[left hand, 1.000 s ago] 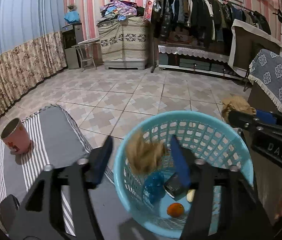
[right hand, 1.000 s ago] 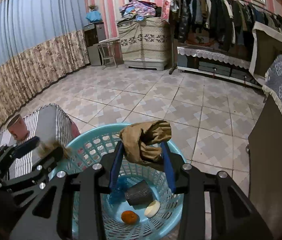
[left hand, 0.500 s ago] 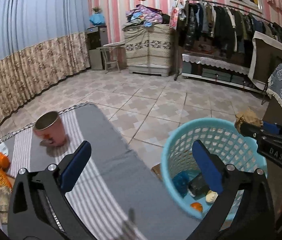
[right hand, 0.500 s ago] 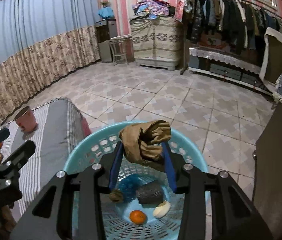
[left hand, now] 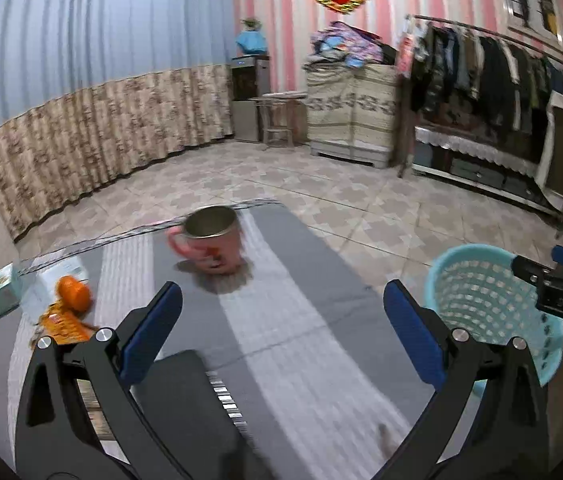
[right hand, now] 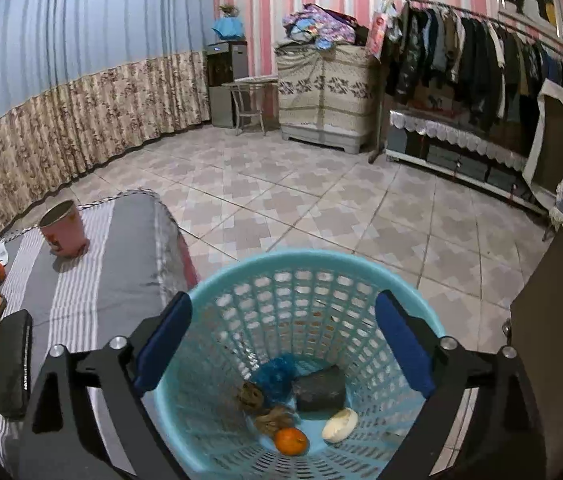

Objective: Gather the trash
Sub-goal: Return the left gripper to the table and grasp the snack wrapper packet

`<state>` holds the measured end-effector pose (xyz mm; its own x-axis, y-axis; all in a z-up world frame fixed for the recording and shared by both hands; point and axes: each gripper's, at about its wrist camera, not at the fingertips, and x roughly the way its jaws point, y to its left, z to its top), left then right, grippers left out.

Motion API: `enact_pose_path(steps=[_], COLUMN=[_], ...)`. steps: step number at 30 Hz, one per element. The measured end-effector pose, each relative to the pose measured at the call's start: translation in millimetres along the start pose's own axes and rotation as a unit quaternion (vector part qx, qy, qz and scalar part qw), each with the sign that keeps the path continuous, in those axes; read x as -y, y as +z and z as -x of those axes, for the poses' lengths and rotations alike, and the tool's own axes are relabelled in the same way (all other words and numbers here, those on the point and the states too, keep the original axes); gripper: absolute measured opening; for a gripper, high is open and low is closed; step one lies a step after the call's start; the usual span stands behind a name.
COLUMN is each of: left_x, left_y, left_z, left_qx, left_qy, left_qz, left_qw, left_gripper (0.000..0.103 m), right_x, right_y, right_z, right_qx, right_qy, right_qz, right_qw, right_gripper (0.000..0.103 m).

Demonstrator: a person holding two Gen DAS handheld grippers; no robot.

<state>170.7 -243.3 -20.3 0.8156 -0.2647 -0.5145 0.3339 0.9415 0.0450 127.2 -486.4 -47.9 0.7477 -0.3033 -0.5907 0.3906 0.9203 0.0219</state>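
Both tools empty. Right tool (right hand: 283, 346) over basket (right hand: 313, 264), jaws just opened wide; brown wad (right hand: 275, 420) lies at basket bottom beside orange (right hand: 290, 441). Left tool (left hand: 281, 328) spread wide above desk (left hand: 301, 320), facing cup (left hand: 211, 246).

A: What did the left gripper (left hand: 281, 334) look like?
B: Black angular arms with silver screws, and blue pads (left hand: 149, 330) on the fingers at the frame's bottom.
A: And the right gripper (right hand: 283, 342)?
B: The same build; white letters, seen upside down, marked its black body at the left view's right edge.
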Motion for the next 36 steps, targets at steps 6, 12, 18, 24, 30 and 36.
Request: enact_pose_path(steps=[6,12,18,24,30,36], left_x=[-66.4,-136.4,-191.0,-218.5,-232.2,-224.0], left_y=[-13.5,-36.6,-61.6,-82.0,-96.1,-100.7], left_z=[-0.5,-4.5,-9.4,-26.5,-38.4,-39.9], left_qx=[-0.01,-0.047,-0.088,-0.143,-0.176,-0.182], left_qy=[0.06,0.107,0.124,0.121,0.06,0.028], left_qz=[0.013,0.039,0.059,0.078,0.11,0.097], left_qw=[0.9981,0.9923,0.9866,0.9792,0.9764,0.9781], left_gripper=[0.097,0.097,0.097,0.087,0.073,0.041], right_x=[-44.7,-76.6,-96.7,-119.0,-144.7,-154.1], right_y=[-5.2,-11.8,-16.1,-20.8,-28.0,-30.5], right_z=[0.5,-3.3,-8.0,-9.6,-10.1,-10.2], right_qx=[-0.002,-0.018,-0.035,-0.046,-0.053,-0.053], right_qy=[0.027,0.051,0.066,0.079,0.086,0.081], right_qz=[0.025,0.03,0.027,0.032,0.058,0.077], right_qw=[0.999,0.998,0.997,0.995,0.993,0.992], right_gripper=[0.093,0.093,0.093,0.093,0.093,0.093])
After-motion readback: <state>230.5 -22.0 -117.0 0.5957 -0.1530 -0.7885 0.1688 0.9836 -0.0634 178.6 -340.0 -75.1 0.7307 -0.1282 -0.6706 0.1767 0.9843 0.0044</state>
